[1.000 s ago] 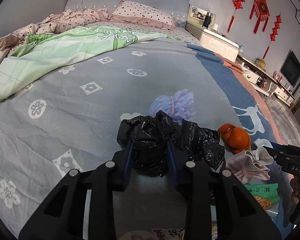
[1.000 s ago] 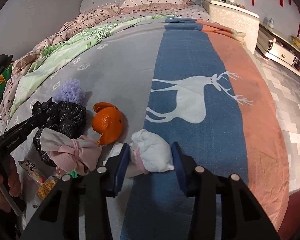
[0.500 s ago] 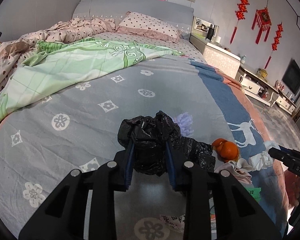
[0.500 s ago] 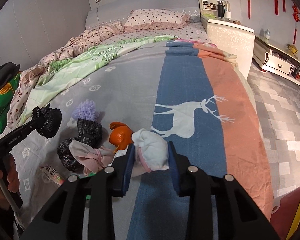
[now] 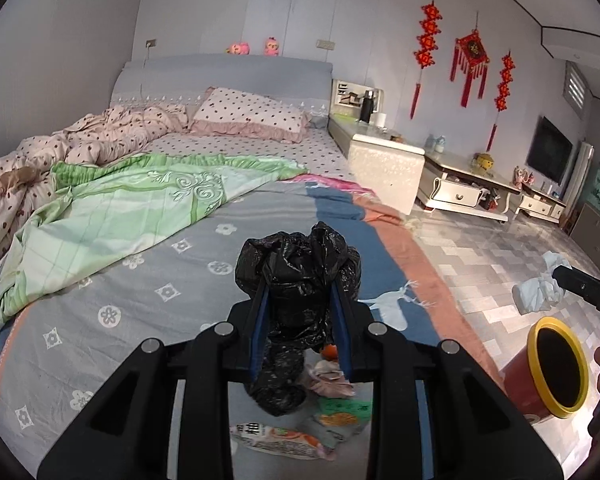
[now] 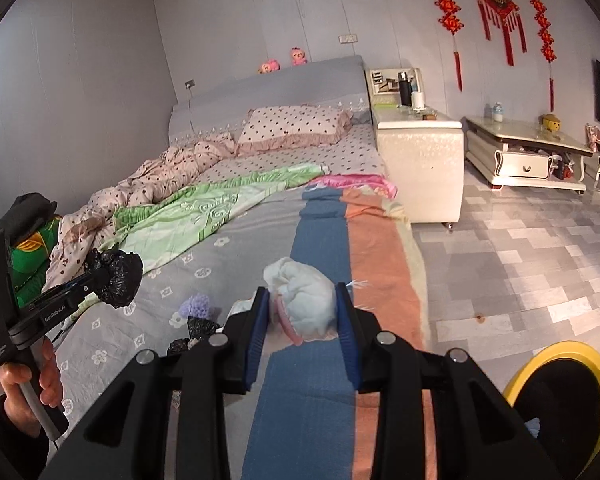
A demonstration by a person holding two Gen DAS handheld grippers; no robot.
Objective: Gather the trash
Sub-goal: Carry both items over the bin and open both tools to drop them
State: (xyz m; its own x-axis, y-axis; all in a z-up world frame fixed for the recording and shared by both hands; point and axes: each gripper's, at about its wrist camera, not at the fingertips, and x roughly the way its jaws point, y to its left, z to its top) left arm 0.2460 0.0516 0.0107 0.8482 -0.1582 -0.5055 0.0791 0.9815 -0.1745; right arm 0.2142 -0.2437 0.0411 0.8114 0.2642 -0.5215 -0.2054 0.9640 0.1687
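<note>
My left gripper (image 5: 298, 292) is shut on a crumpled black plastic bag (image 5: 300, 260) and holds it in the air above the grey bedspread. In the right wrist view the same bag (image 6: 118, 278) hangs at the left. My right gripper (image 6: 301, 308) is shut on a white cloth wad (image 6: 300, 284) with a pink band, also off the bed. A red bin with a yellow rim (image 5: 534, 344) stands on the floor by the bed's right side, and its rim (image 6: 560, 350) shows low at the right.
On the bed's near edge lie a second black bag (image 5: 278, 384), a pink cloth wad (image 5: 328, 380), orange peel (image 5: 330, 351), a green wrapper (image 5: 342, 410) and a snack packet (image 5: 276, 438). A purple yarn ball (image 6: 196, 306) sits nearby. A white bedside cabinet (image 6: 420, 160) stands beyond the tiled floor.
Both grippers have risen well above the bed, each carrying its load. The right jaws closed tighter on the white wad. The bin and floor have come into view.
</note>
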